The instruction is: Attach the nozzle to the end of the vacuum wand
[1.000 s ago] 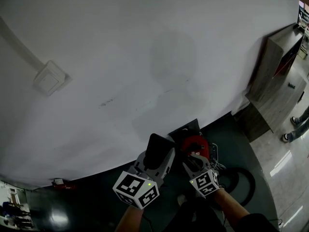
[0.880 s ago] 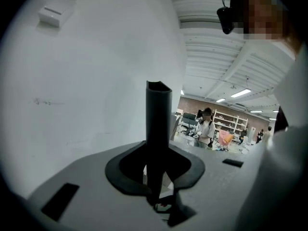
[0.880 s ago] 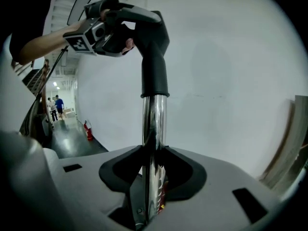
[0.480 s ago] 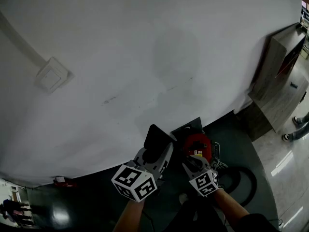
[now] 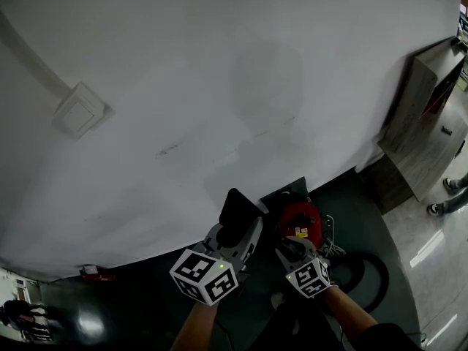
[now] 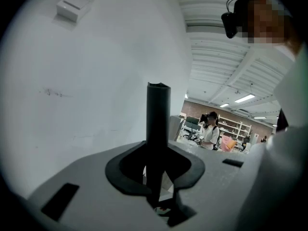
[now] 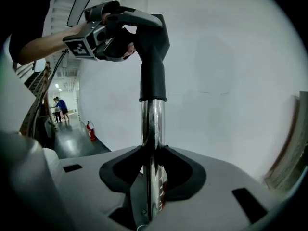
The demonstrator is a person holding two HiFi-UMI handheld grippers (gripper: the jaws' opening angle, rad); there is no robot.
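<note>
A black nozzle (image 5: 235, 209) is held by my left gripper (image 5: 235, 230), which is shut on it. In the left gripper view the nozzle's dark tube (image 6: 158, 124) stands upright between the jaws of that gripper (image 6: 159, 177). My right gripper (image 7: 151, 186) is shut on the chrome vacuum wand (image 7: 153, 138). The nozzle's collar (image 7: 153, 76) sits over the wand's top end, and the left gripper (image 7: 110, 30) grips the nozzle's bent upper part. In the head view the right gripper (image 5: 290, 244) is just in front of the red vacuum body (image 5: 298, 218).
A white wall fills most of the head view, with a wall box (image 5: 77, 115) at the left. A wooden cabinet (image 5: 424, 123) stands at the right, and a black hose (image 5: 369, 269) loops on the dark floor. A person (image 6: 210, 131) stands in the background.
The left gripper has shifted slightly with the nozzle. The right gripper has stayed on the wand.
</note>
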